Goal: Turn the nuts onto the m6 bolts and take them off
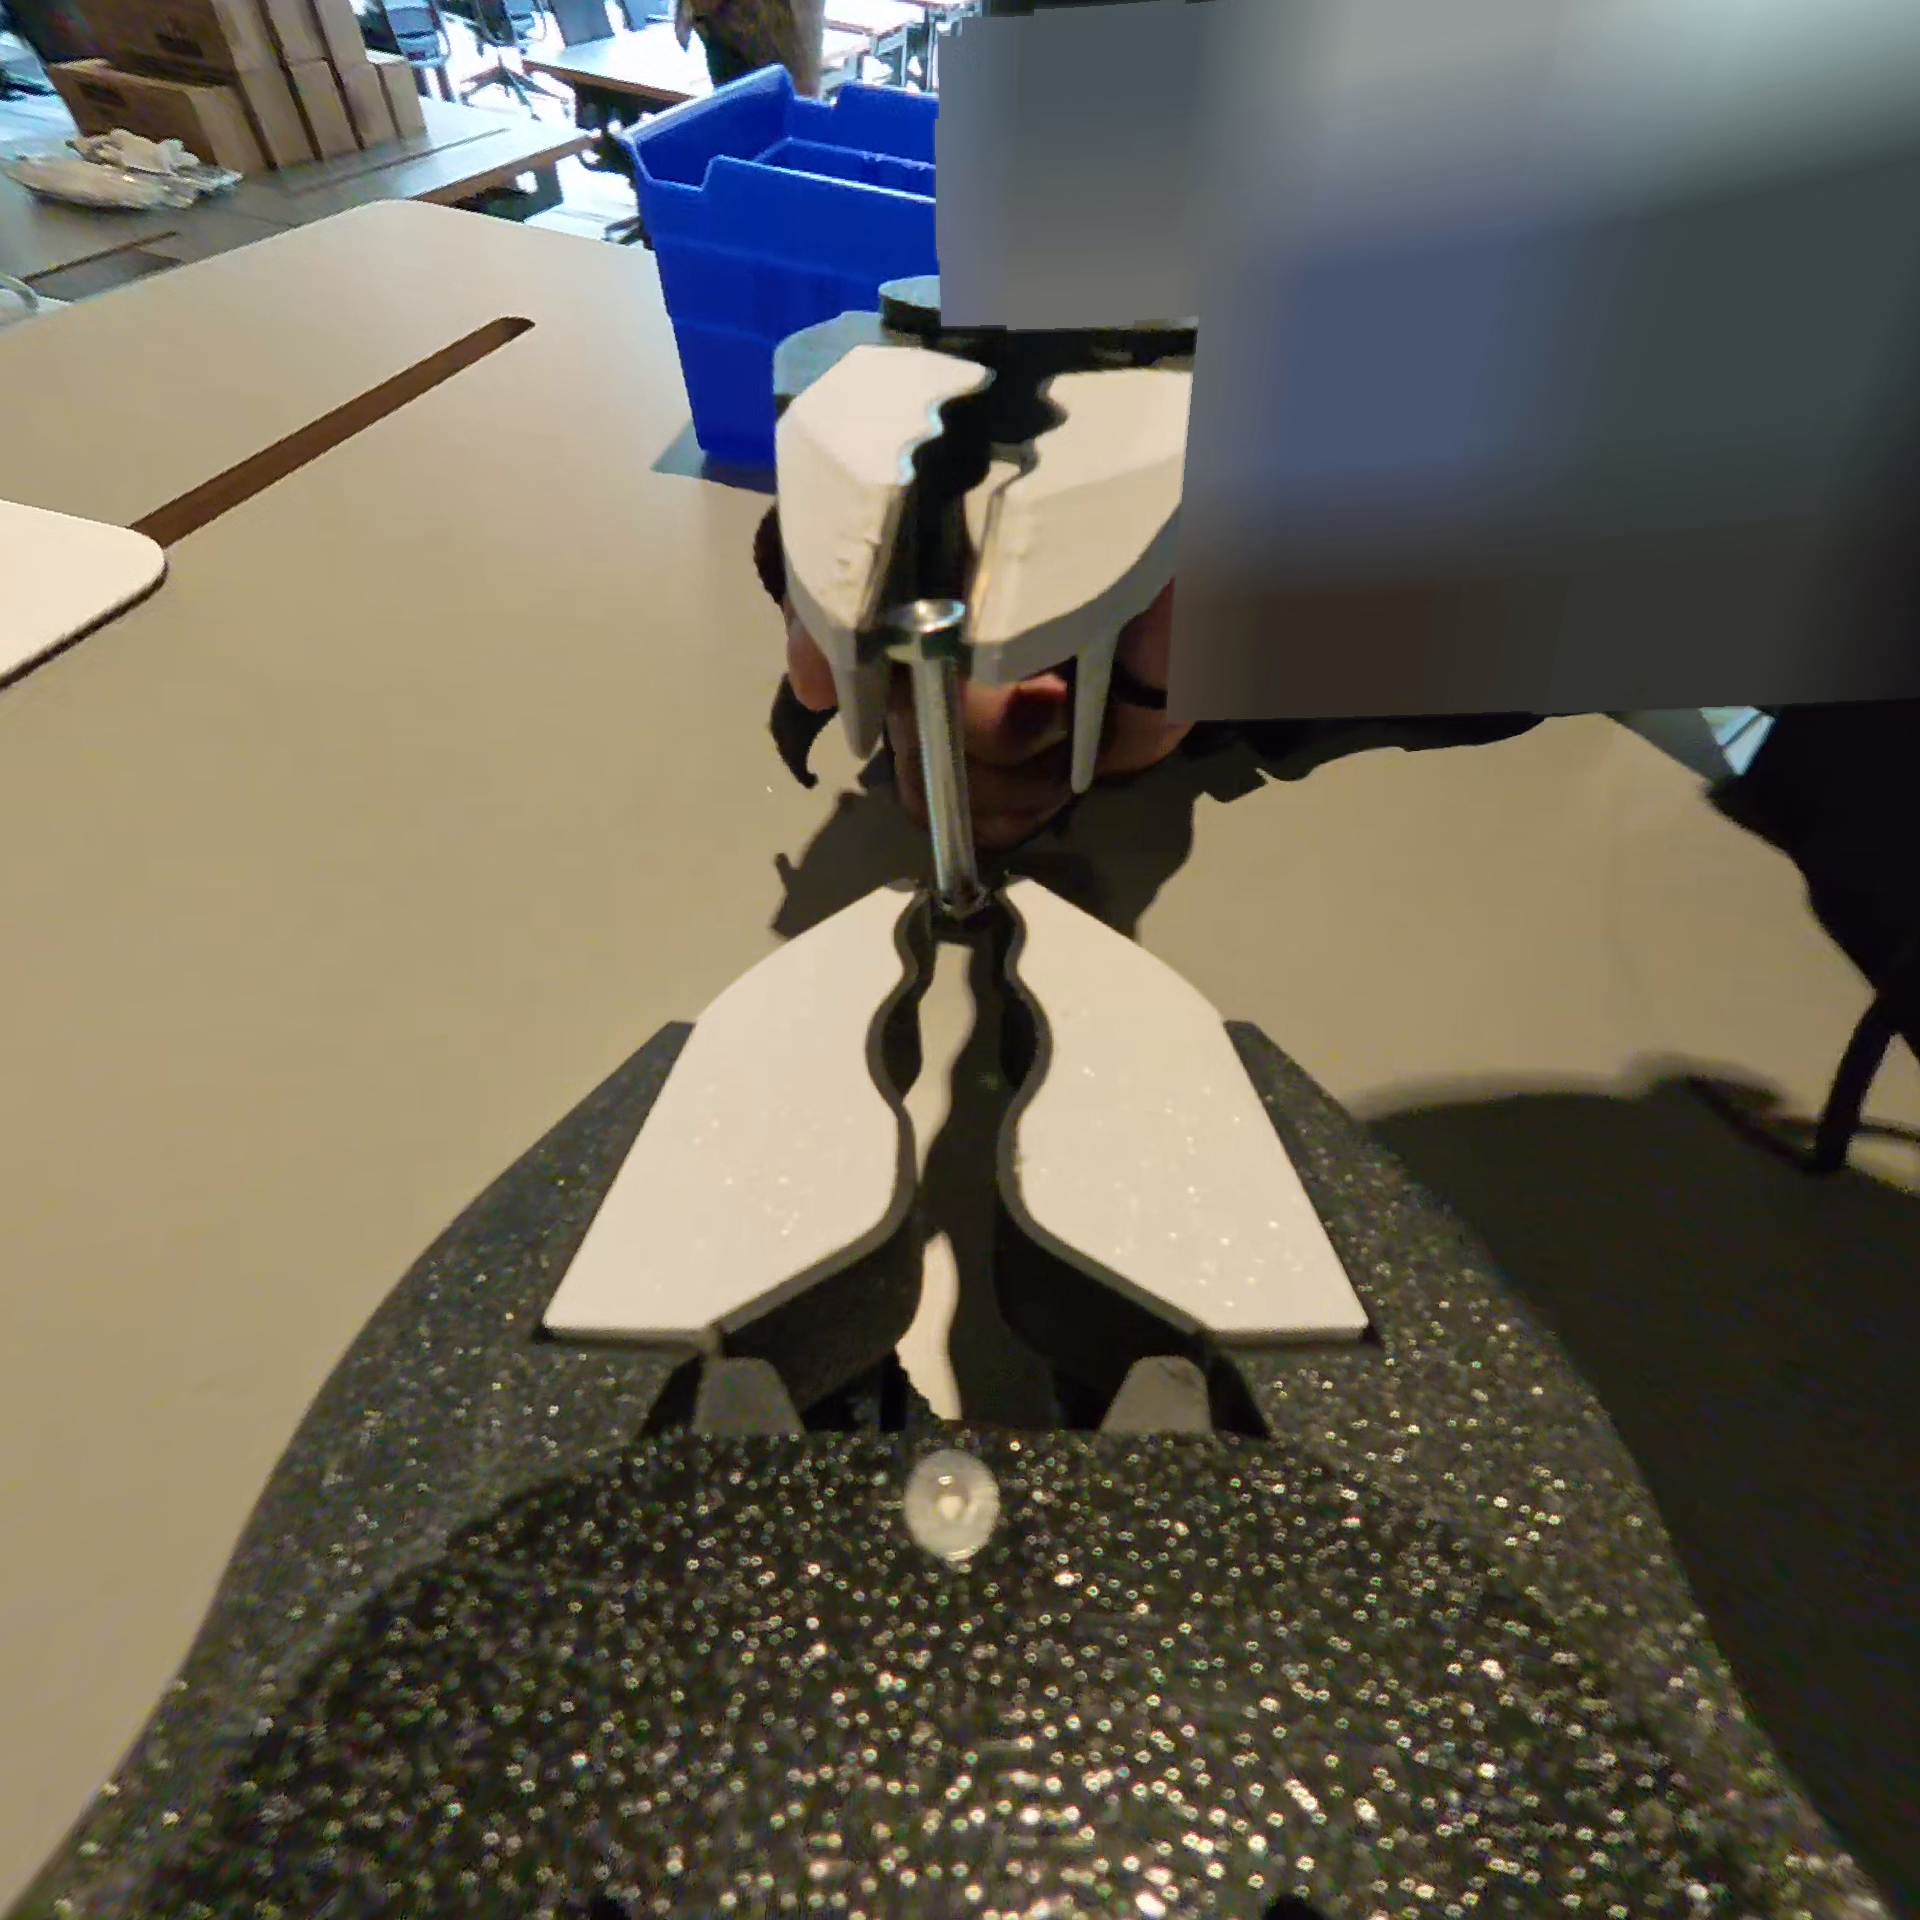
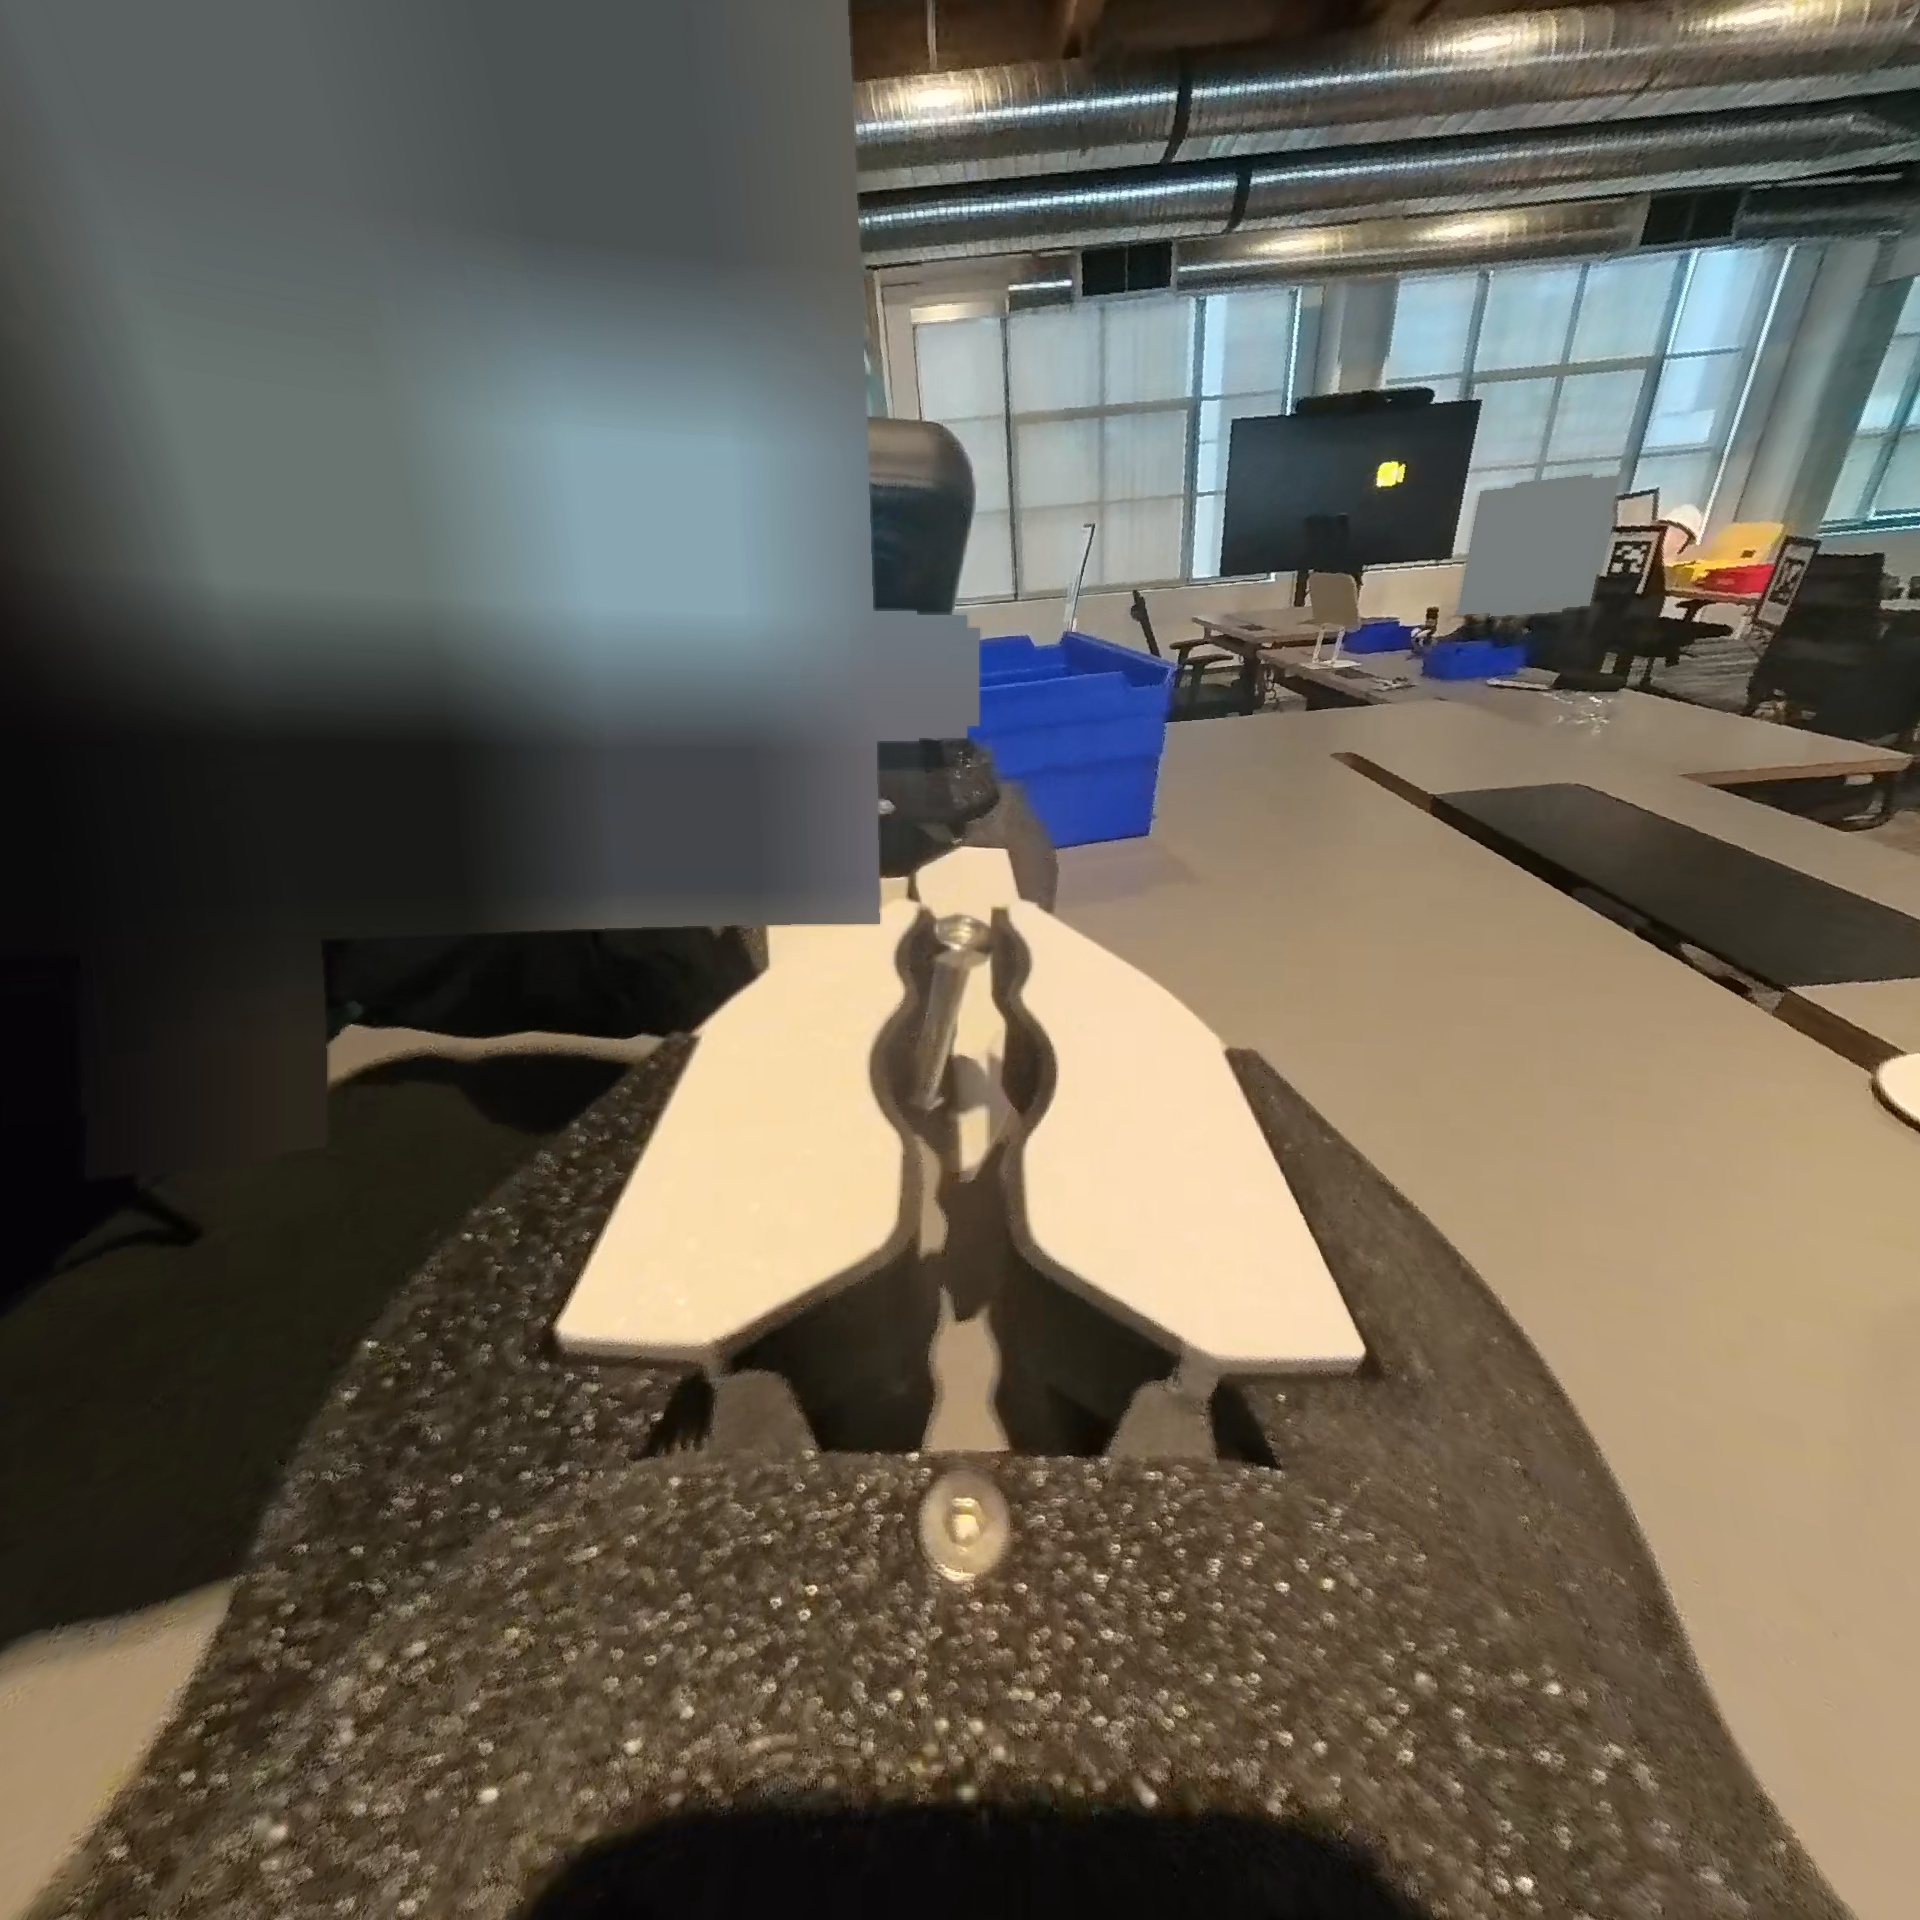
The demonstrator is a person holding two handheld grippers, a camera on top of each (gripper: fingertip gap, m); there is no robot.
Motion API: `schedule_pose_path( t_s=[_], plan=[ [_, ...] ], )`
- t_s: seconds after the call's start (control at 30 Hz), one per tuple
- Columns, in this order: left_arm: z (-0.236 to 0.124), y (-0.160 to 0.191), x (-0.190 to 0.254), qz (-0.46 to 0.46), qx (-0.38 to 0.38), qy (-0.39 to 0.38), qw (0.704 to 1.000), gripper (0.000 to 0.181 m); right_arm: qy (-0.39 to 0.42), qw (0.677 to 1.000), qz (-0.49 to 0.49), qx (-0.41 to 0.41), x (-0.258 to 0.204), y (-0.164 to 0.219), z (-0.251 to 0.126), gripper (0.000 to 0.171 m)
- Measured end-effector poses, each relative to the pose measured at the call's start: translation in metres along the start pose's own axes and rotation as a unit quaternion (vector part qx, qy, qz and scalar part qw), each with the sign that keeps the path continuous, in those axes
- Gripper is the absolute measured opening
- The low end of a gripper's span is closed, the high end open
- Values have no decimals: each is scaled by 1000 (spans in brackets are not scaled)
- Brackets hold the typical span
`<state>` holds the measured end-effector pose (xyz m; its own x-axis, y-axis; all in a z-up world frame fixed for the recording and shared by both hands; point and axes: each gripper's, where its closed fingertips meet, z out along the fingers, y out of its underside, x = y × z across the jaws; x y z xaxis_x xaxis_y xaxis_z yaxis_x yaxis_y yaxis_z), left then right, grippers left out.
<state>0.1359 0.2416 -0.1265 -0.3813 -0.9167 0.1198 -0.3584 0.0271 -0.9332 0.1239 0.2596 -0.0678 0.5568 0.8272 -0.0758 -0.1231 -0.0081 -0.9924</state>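
Left tongs [image 1: 958, 914] pinch nut [image 1: 956, 918]; blue bin [image 1: 790, 260] behind.

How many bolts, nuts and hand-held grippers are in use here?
Bolt: 1, held by the head
Nut: 1, at the bolt's tip
Grippers: 2, left gripper and right gripper
Total: 4

Beige table [image 1: 364, 727] with blue bins [image 1: 769, 270] (far edge)
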Motion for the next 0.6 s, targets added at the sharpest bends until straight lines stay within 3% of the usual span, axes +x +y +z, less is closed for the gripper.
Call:
schedule_pose_path(
  t_s=[0.13,0.27,0.33,0.43,0.6],
  plan=[
    [0,-1,-19,34,0,-88,996,10,55,998,10,2,11,-1,3,10],
    [-6,-6,-44,85,3,-232,969,10,165,986,8,9,31,-2,-1,11],
    [-8,-10,-47,100,12,-262,960,10,189,982,-18,6,31,-2,-1,14],
    [-8,-13,-43,83,30,-235,968,10,151,988,-25,4,23,-2,1,48],
    [-4,-13,-18,55,44,-91,993,10,53,998,-39,9,2,-3,6,40]
  ],
)
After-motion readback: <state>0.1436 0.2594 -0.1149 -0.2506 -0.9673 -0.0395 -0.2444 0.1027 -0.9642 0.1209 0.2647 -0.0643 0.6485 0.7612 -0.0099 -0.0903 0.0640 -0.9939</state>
